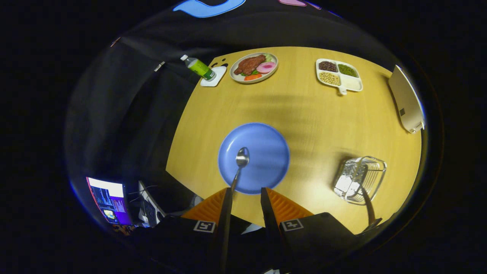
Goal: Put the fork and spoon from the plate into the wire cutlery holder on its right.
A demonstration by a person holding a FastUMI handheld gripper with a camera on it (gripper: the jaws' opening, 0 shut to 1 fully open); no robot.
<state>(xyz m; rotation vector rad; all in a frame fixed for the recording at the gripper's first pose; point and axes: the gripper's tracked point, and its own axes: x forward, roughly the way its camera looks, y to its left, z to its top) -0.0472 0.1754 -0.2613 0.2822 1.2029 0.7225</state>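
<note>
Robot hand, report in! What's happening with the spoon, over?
Gripper open, empty, above plate's near edge. Spoon on blue plate, just ahead of fingers. Wire holder right of plate, path clear.

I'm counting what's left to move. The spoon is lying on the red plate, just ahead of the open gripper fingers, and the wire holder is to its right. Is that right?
Not quite: the plate is blue, not red, as the gripper view shows. The spoon does lie on it, just ahead of the open gripper, and the wire holder is to its right.
</note>
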